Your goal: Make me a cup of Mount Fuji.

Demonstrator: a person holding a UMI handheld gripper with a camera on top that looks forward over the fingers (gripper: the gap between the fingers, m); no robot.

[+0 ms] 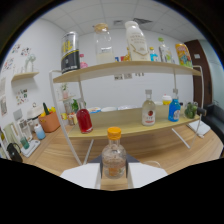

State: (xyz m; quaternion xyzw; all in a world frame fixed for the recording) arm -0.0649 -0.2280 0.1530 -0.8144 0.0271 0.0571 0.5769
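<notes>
Shelf (pixel 125 131) bottles beyond yellow-capped bottle (pixel 114 157)

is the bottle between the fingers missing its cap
No, the clear bottle standing between the gripper fingers wears a yellow cap on top.

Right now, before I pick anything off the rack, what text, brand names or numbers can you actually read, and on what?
No text is readable.
Black-and-yellow can, top shelf: print blurred.
White bottle, top shelf: label blurred.
Clear bottle with red label, lower shelf: label too small.
Orange-capped bottle, just ahead of the gripper: no legible label.
</notes>
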